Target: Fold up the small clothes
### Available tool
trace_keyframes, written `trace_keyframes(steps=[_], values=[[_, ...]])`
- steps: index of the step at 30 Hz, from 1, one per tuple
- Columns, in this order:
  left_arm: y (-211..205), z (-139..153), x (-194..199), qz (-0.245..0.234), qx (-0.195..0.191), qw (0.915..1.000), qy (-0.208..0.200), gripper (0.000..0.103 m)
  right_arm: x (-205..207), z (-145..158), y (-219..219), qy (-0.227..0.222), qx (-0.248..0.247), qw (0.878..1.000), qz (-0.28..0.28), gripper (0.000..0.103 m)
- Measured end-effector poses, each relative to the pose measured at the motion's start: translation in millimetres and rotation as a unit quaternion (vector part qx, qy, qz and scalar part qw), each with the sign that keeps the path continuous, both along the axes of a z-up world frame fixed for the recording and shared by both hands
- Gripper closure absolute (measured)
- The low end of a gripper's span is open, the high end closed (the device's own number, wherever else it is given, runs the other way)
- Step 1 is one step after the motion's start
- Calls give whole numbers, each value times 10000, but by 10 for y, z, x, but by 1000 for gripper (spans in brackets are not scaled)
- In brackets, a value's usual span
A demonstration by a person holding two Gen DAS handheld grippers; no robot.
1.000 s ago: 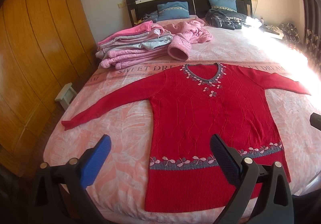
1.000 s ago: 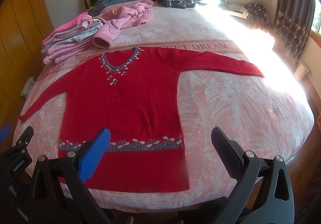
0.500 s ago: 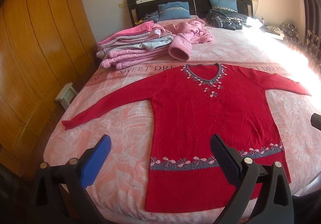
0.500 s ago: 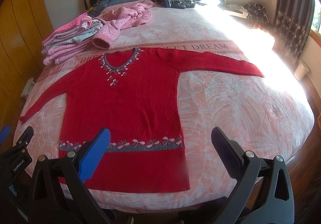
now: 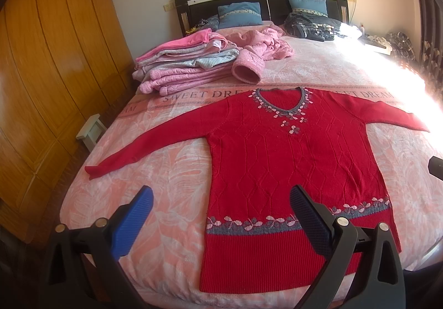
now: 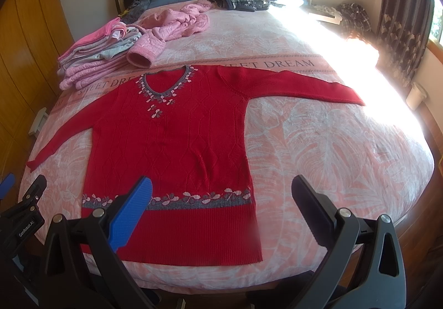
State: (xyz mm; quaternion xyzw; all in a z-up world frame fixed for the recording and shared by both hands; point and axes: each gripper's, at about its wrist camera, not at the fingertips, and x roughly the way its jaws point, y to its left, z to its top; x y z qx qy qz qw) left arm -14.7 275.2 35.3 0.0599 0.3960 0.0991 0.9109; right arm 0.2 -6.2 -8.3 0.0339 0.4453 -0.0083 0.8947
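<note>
Two tools hang above the foot end of the bed, each with its fingers spread wide and nothing between them: the left tool (image 5: 221, 214) over the left hem corner of the red sweater (image 5: 288, 165), the right tool (image 6: 221, 206) over the right hem corner, neither touching the cloth. Beyond the tools the sweater lies flat and face up on the bed (image 6: 346, 148), hem toward the foot, V-neck toward the headboard, both sleeves stretched out sideways from the body. Past the collar, toward the headboard, sit a stack of folded pink and grey clothes (image 5: 182, 65) and a loose pink garment (image 5: 263, 43); further still, a dark heap of clothing (image 5: 315, 27) by the pillows. As a knit, the sweater is judged soft, limp and fairly light, with enough nap to cling to the fleecy cover rather than slide; a pinch will lift only the cloth near it and the rest will drape and drag. Sound holds are probably the cuff of each sleeve (image 5: 92, 171), for folding the sleeves across the body, and afterwards the ribbed hem corners (image 6: 256, 253), where the denser band gives the fingers firmer purchase.
</note>
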Motion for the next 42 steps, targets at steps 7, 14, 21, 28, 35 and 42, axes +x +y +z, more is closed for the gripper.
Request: trace_keyframes(steps=[7, 14, 21, 28, 35, 42], values=[[17, -38, 66, 13, -235, 9997, 49, 4, 54, -9, -26, 40, 47, 10000, -25, 3], [26, -264, 669, -15, -1006, 9945, 292, 4, 574, -96, -623, 301, 245, 9968, -694, 3], [-315, -615, 1705, 115, -753, 9944, 736, 4, 1623, -398, -1832, 736, 625, 9854, -1400, 3], [-636, -820, 2570, 73, -665, 9954, 683, 4, 2221, -965, -3266, 956, 1170, 9614, -2301, 3], [-728, -1118, 3056, 130, -1111, 9900, 855, 4, 2499, -1463, -4384, 1192, 871, 9490, -2785, 4], [-715, -1427, 3271, 269, -1029, 9888, 1046, 4, 2533, -1807, -4981, 1255, 1120, 9377, -3040, 10]])
